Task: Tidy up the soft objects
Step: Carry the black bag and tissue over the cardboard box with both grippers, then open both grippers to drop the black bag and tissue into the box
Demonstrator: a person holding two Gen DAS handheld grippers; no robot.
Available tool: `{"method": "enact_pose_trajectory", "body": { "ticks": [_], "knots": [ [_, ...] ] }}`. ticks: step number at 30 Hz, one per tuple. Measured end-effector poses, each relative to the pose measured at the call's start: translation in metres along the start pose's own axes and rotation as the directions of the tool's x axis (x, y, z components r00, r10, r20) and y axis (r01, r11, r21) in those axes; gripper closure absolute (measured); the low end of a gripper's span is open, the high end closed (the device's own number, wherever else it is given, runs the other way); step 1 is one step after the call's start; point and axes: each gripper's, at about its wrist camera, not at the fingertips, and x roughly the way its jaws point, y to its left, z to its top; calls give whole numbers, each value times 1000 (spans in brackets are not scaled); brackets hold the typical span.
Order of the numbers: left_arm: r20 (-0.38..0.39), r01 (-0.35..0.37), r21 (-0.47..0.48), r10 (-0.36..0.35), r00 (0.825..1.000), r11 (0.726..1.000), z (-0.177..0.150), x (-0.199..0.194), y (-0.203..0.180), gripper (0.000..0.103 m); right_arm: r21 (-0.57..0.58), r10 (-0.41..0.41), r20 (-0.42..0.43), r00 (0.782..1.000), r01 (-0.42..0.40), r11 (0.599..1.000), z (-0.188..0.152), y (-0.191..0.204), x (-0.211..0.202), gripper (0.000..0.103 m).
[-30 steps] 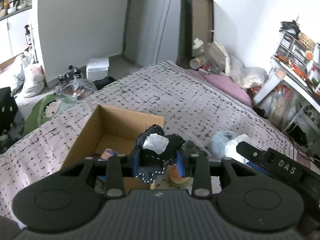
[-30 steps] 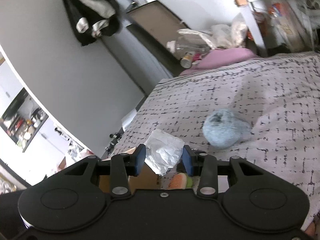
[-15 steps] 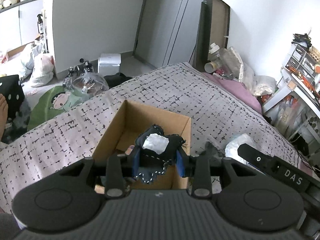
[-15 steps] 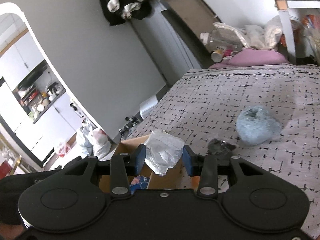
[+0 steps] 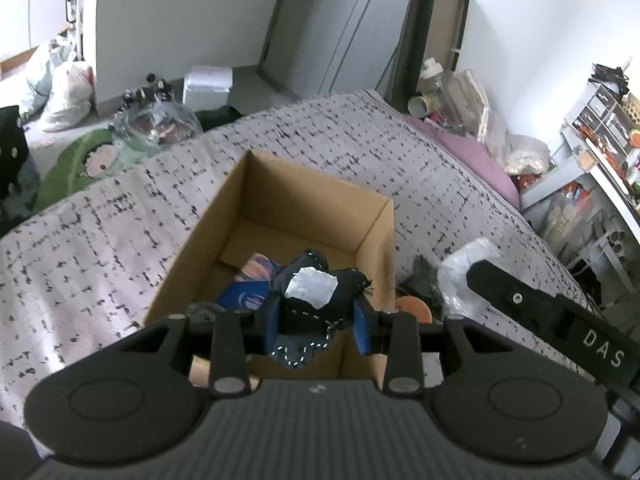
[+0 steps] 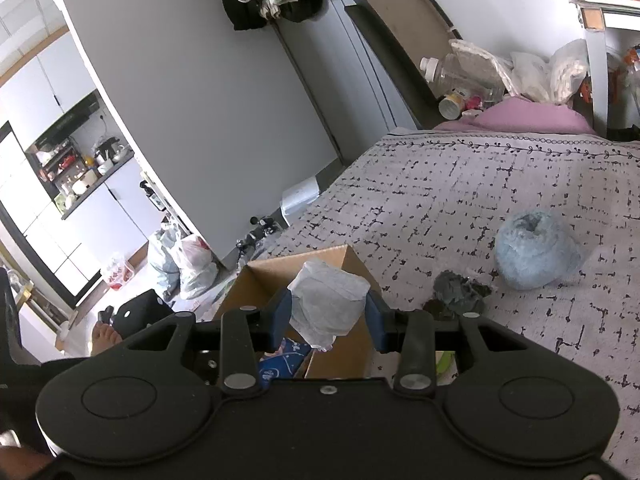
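Note:
An open cardboard box (image 5: 280,184) stands on the patterned bed; it also shows in the right wrist view (image 6: 340,260). My left gripper (image 5: 316,320) is shut on a black stitched soft toy with a white patch (image 5: 312,292), held above the box's near right part. My right gripper (image 6: 328,316) is shut on a white crumpled soft bundle (image 6: 328,304), held above the box's near corner. Soft items with blue fabric (image 5: 248,292) lie inside the box. A light blue fluffy ball (image 6: 532,256) and a dark grey scrap (image 6: 456,292) lie on the bed to the right.
The patterned bedcover (image 5: 360,148) spreads around the box. A purple pillow (image 6: 528,116) and bottles sit at the bed's far end. Bags (image 5: 64,92) and clutter lie on the floor to the left. Shelves (image 5: 608,140) stand at the right. The right gripper's body (image 5: 560,320) crosses the left view.
Both grippers have moved left over the cardboard box with their loads. The box now sits directly under the left gripper, and its inside has come into view.

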Motion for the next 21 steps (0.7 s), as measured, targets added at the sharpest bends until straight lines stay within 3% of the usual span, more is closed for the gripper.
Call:
{"method": "enact_pose_trajectory", "body": {
  "ticks": [8, 21],
  "knots": [
    [-41, 51, 4, -51, 998, 999, -4, 10, -1, 58, 8, 1, -10, 1000, -1, 1000, -1, 1, 8, 63],
    [-24, 54, -40, -55, 998, 998, 4, 5, 16, 43, 25, 21, -29, 999, -20, 999, -3, 6, 18, 63]
  ]
}}
